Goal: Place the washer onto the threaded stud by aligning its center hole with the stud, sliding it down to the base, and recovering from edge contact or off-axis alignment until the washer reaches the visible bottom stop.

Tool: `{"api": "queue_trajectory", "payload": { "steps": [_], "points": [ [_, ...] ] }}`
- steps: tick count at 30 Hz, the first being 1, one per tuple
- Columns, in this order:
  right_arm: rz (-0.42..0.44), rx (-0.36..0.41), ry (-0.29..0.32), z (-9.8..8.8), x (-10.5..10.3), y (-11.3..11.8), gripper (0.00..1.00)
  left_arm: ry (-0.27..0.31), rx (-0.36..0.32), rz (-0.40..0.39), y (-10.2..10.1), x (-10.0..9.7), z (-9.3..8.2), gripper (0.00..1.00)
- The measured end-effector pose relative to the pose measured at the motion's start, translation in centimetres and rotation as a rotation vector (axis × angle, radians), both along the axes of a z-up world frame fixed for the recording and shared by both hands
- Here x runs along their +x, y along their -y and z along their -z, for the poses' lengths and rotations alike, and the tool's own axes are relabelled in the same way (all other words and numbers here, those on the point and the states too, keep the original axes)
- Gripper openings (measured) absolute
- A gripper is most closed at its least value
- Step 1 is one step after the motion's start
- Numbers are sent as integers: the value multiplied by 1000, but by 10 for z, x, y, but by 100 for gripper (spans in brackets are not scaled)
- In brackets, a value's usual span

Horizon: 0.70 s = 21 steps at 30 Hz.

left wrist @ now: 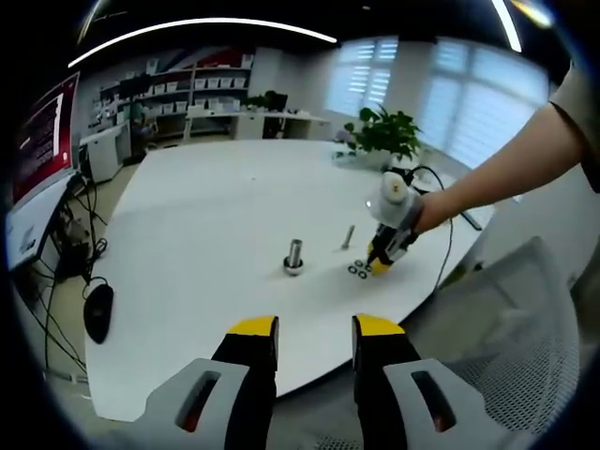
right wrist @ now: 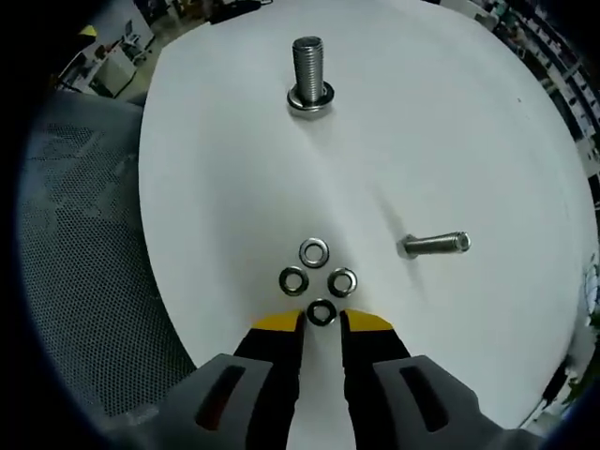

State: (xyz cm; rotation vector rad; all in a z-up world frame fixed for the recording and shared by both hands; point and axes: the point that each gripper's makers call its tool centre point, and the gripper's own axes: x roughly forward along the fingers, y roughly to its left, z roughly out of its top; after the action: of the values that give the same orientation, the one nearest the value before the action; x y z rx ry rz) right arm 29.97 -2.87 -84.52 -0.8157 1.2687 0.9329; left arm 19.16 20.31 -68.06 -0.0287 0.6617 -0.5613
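On the white bench, the right gripper sits narrowly parted around the nearest of four small steel washers. The upright threaded steel stud stands well ahead. The left gripper hovers part-open, holding nothing.

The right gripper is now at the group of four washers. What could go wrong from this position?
1. The four washers lie close together, and the right gripper has its jaws around the nearest washer. Closing may push the neighbours or pick up two.
2. A flat washer on the white table may slip out of the jaws.
3. The lying bolt rests near the path to the upright stud, so a low sweep could knock it and make it roll.
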Motion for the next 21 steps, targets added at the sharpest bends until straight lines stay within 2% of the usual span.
{"api": "queue_trajectory", "payload": {
  "steps": [3,8,16,19,21],
  "points": [
    [-4,-30,-12,1,0,-1,16,-2,3,-1,0,0,1,29],
    [-31,-82,1,0,-2,-3,16,-8,7,14,2,-1,2,29],
    [42,-117,-6,0,-1,-1,15,-9,1,13,2,-1,1,28],
    [70,-117,9,0,-1,-1,15,-7,-1,10,1,-1,1,28],
    [81,-101,41,0,-2,-1,14,-1,-6,5,0,0,0,28]
  ]
}}
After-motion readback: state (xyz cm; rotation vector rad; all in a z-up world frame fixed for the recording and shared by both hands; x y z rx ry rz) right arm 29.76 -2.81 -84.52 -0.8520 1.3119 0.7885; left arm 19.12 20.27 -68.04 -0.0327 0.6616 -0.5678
